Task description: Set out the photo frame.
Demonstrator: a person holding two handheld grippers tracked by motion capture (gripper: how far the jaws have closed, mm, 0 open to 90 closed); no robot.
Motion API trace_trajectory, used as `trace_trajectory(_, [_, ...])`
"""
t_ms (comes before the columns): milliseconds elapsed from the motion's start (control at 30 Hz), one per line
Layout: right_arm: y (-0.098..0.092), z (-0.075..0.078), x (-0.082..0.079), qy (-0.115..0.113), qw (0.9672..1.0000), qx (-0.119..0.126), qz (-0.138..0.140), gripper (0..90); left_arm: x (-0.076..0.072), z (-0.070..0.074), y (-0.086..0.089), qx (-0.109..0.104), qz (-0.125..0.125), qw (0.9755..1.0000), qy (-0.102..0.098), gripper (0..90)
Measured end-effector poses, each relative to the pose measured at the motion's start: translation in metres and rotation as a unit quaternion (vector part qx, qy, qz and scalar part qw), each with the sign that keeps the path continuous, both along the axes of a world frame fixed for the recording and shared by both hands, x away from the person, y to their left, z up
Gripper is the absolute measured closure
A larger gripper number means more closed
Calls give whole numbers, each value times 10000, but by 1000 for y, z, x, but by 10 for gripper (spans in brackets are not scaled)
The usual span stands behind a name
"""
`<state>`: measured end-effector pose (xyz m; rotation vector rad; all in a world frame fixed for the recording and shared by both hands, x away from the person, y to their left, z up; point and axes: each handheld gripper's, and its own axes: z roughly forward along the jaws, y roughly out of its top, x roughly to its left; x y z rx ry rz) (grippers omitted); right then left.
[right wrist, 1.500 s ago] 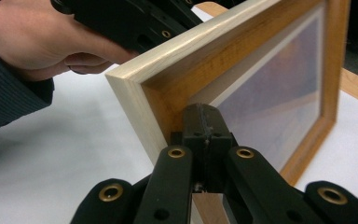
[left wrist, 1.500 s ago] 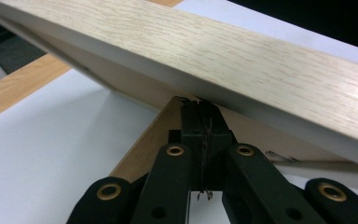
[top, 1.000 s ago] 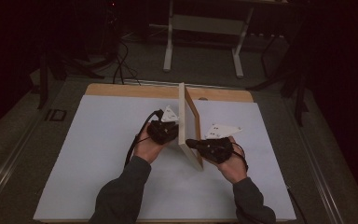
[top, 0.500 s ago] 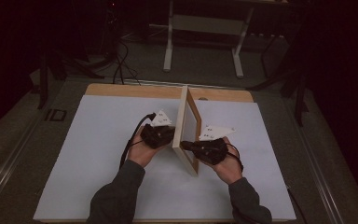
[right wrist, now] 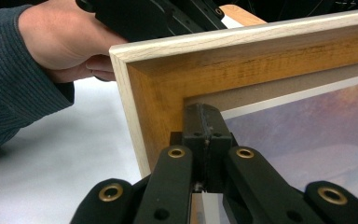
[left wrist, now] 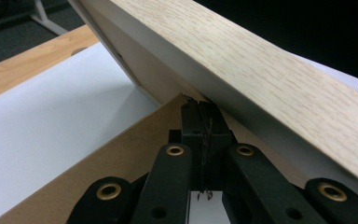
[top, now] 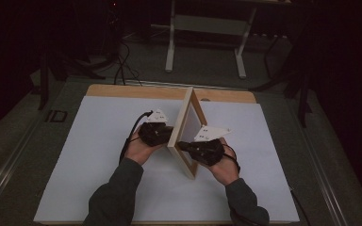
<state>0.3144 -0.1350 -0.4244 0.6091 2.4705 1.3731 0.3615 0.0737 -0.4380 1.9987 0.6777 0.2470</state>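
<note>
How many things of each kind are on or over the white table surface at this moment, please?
Wooden picture frame, standing on edge between the two grippers: 1
Handheld grippers, the left gripper and the right gripper, both shut with tips against the frame: 2
White sheet covering the table: 1
Total: 4

White table sheet (top: 99, 155), metal stand (top: 207, 28)
</note>
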Motion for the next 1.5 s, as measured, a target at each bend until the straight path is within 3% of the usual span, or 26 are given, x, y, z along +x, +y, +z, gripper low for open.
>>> trace_trajectory(333, [5,0,-2,-67,10000,-52,21,900,-1,-3,6,-217,33,9997,115,889])
trace_trajectory(567, [-5,-1,-2,-35,9999,-117,-43,880,-4,1,12,-226,171,9995,107,797])
trace_trajectory(767, [-18,-4,-1,50,9999,-103,-112,825,-3,4,22,-277,366,9985,291,742])
trace_trajectory(1133, [-31,-16,2,216,9992,-198,-289,675,-5,12,37,-403,651,9956,539,609])
trace_trajectory(1500, [-40,-22,3,310,9986,-141,-394,644,-12,23,45,-702,813,9916,715,506])
